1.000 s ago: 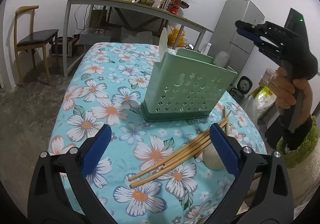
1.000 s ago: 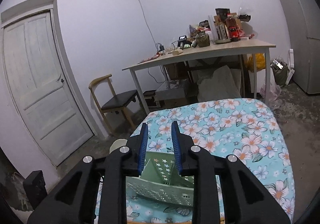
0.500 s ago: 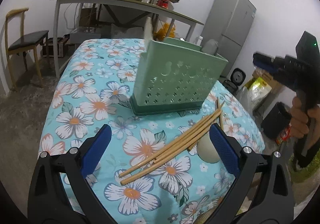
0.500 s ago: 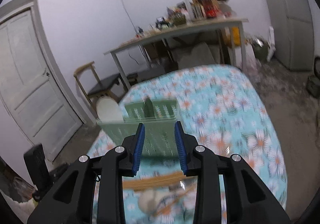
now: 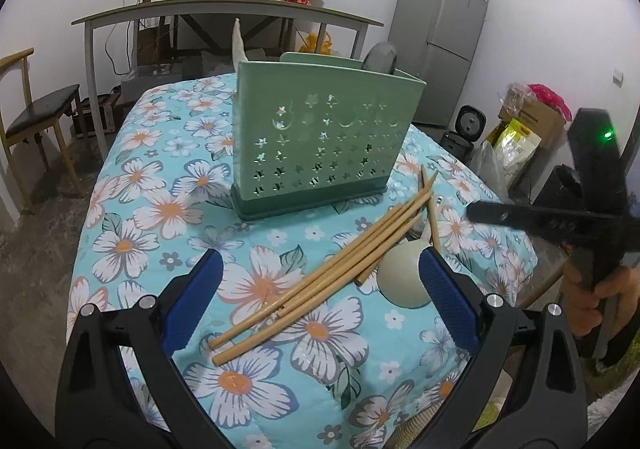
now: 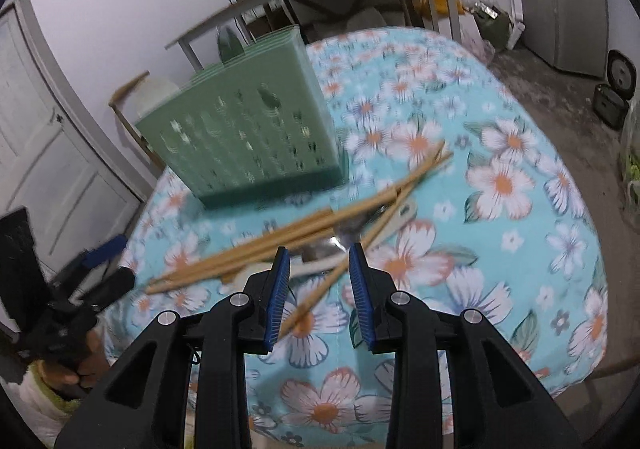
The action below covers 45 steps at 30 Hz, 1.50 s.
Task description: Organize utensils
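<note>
A green perforated utensil holder (image 5: 324, 145) stands upright on the floral tablecloth (image 5: 160, 209); it also shows in the right wrist view (image 6: 248, 137). Several wooden chopsticks (image 5: 320, 281) lie in a bundle in front of it, beside a pale spoon (image 5: 400, 277). In the right wrist view the chopsticks (image 6: 304, 233) cross over the spoon (image 6: 396, 217). My left gripper (image 5: 316, 289) is open wide and empty, low over the chopsticks. My right gripper (image 6: 318, 277) is open by a narrow gap and empty, just above one loose chopstick.
A long table (image 5: 224, 9) with clutter stands behind. A chair (image 5: 36, 117) is at the left, a grey fridge (image 5: 440, 33) at the right, bags and boxes (image 5: 520, 129) on the floor. A white door (image 6: 44, 153) is at the left.
The right gripper has swung down from high above the holder to just over the chopsticks. The left gripper has moved a little closer to the chopsticks and stays open.
</note>
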### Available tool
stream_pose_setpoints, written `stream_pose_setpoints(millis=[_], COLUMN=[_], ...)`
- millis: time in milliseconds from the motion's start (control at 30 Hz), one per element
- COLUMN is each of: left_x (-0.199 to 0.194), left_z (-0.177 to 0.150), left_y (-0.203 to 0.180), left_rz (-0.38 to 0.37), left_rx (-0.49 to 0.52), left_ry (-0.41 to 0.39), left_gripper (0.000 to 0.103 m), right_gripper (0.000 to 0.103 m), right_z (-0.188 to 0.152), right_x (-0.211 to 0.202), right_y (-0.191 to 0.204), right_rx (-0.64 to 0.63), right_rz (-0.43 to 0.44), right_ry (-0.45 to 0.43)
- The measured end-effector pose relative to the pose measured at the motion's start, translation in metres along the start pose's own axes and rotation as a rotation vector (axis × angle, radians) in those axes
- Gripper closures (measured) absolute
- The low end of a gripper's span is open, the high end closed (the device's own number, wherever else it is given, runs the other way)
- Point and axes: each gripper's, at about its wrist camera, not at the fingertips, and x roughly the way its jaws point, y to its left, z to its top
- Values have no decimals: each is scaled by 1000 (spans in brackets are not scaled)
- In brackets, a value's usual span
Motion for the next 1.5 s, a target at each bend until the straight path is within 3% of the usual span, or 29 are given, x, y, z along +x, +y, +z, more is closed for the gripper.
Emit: stream_pose_setpoints(millis=[333,800,900,1100,1500], left_x=[4,17,28,73,95], left_z=[-3,-6,-9,-26,-7], left_y=[-5,-13,-15,-20,-5], left_rz=[7,11,71,165,198], left_rx=[18,68,130,286,256], left_ry=[19,37,69,230,195], left_gripper=[8,8,8,8,7], right_gripper=[72,72,72,72,72], right_z=[-7,-6,-3,4,8], right_x=[41,36,31,17,28], right_y=[11,-11,-18,-26,-22], right_rx=[-78,-70,-52,-27,-39], right_rz=[-126,-220,-218,-184,-122], right_ry=[72,60,48,6,17])
